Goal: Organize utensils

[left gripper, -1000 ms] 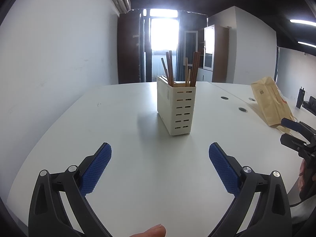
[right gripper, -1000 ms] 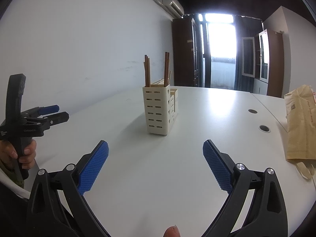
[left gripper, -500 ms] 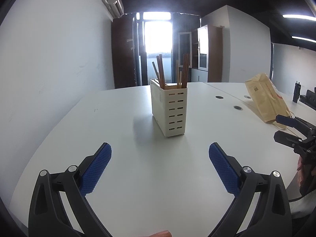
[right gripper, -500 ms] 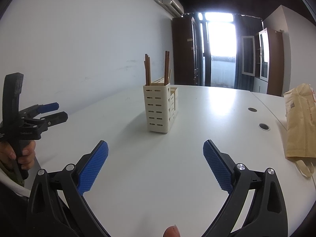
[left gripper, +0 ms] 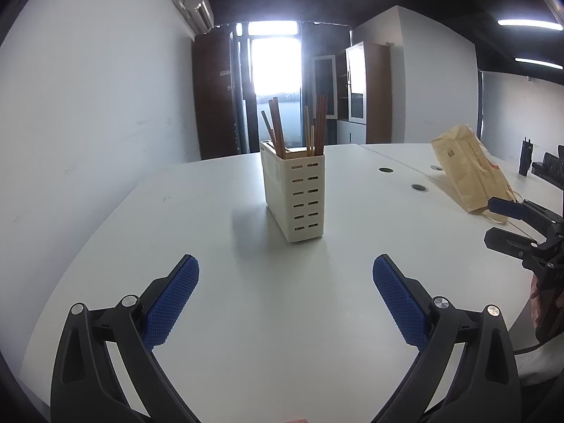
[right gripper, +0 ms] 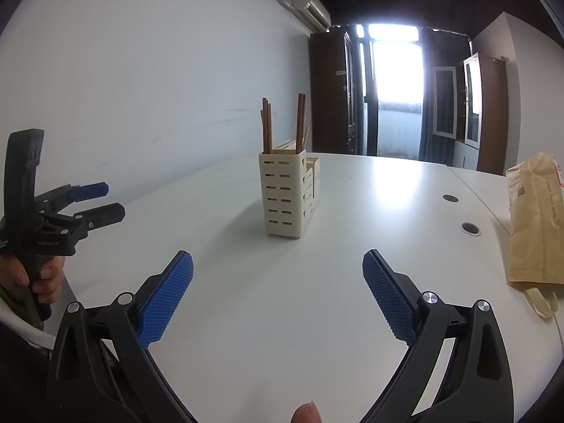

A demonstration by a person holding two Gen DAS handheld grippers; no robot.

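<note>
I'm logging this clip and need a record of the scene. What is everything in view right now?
utensil holder: one, cream, slotted, upright mid-table
chopsticks: several, brown and tan, standing in the holder; exact count unclear
paper bag: one, tan, on the table's right side
table: one, white, with round cable holes
cabinets: brown, against the far wall by the bright window
air conditioner: one, white, high on the wall
left gripper: black with blue pads, open, holding nothing
right gripper: black with blue pads, open, holding nothing
hand: one, gripping the left gripper's handle
</note>
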